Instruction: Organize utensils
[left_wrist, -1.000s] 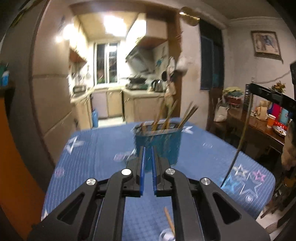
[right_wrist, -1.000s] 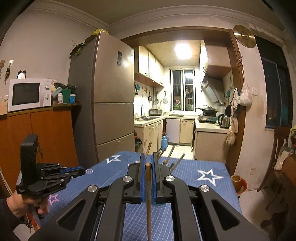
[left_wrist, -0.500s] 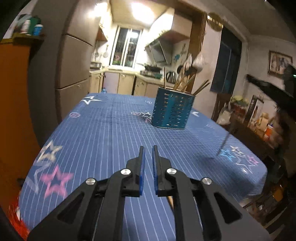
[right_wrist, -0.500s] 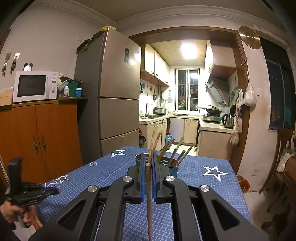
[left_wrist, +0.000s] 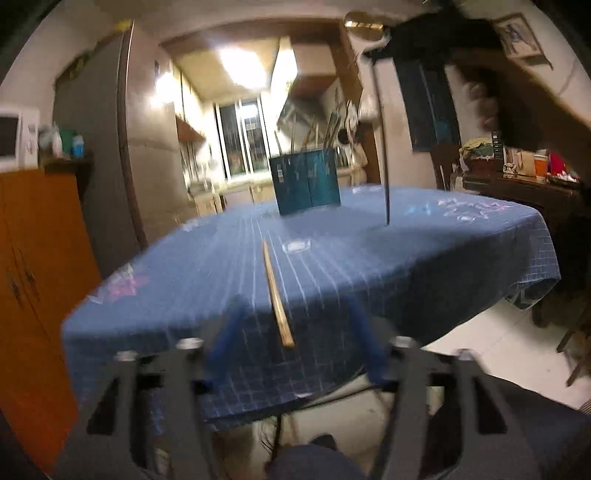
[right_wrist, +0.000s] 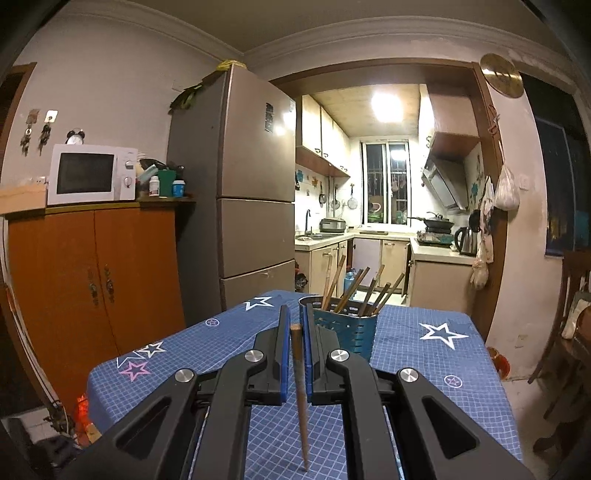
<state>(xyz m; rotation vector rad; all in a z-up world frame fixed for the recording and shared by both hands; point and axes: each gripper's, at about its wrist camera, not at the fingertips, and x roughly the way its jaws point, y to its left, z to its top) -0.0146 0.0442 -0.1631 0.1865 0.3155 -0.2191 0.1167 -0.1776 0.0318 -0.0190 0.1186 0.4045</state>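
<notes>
My left gripper (left_wrist: 295, 343) has swung back to near table edge, jaws just opening, empty, lined up on loose chopstick (left_wrist: 275, 291). My right gripper (right_wrist: 294, 350) clamps second chopstick (right_wrist: 300, 391), holder (right_wrist: 347, 332) just beyond.

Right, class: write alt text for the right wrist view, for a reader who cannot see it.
The right hand-held gripper is shut on a wooden chopstick that hangs point down over a blue star-patterned tablecloth. Just beyond stands a teal holder with more chopsticks leaning in it. Behind are a fridge, a microwave on an orange cabinet, and a lit kitchen.
</notes>
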